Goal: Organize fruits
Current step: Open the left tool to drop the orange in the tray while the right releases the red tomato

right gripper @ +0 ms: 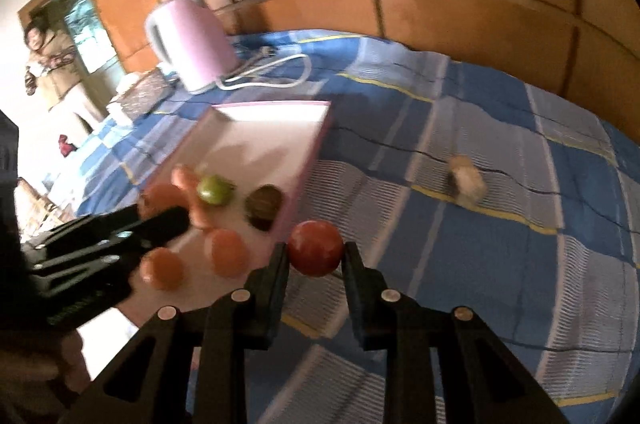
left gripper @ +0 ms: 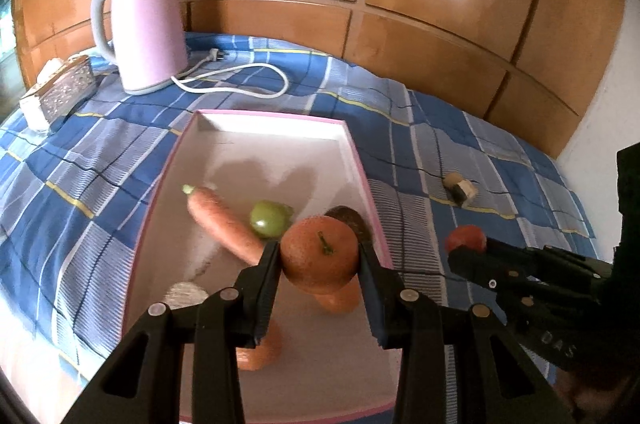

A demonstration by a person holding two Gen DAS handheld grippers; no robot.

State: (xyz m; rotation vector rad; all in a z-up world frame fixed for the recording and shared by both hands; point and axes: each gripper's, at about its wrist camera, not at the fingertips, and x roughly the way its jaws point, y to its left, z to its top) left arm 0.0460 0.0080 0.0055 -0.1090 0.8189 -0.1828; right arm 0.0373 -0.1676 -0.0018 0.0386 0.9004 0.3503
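Both hands are busy over the checked blue cloth [left gripper: 100, 160]. The left gripper [left gripper: 320, 264] has its fingers pressed against either side of an orange [left gripper: 320, 256], holding it up above the near half of the pink-rimmed tray [left gripper: 168, 160]. The right gripper [right gripper: 316, 256] is clamped on a small red fruit [right gripper: 316, 252], carried just outside the tray's right edge, over the cloth. By the look of it the sorting is well along: inside the tray already lie a carrot [left gripper: 224, 224], a green fruit [left gripper: 268, 218] touching it, a dark brownish one [left gripper: 348, 218] against the right wall, and two more orange-coloured fruits [right gripper: 228, 252] nearer the front edge. What seems left is to set down the two fruits in hand, and perhaps the small tan, blurred object [left gripper: 460, 186] out alone on the right side of the cloth, well apart from the tray; I cannot tell whether it is fruit at all. Off at the far left corner of the cloth stand a pink kettle [left gripper: 140, 24] with its white cord [left gripper: 248, 80] trailing, and a patterned box [left gripper: 60, 94] beside it, none of it part of the job.
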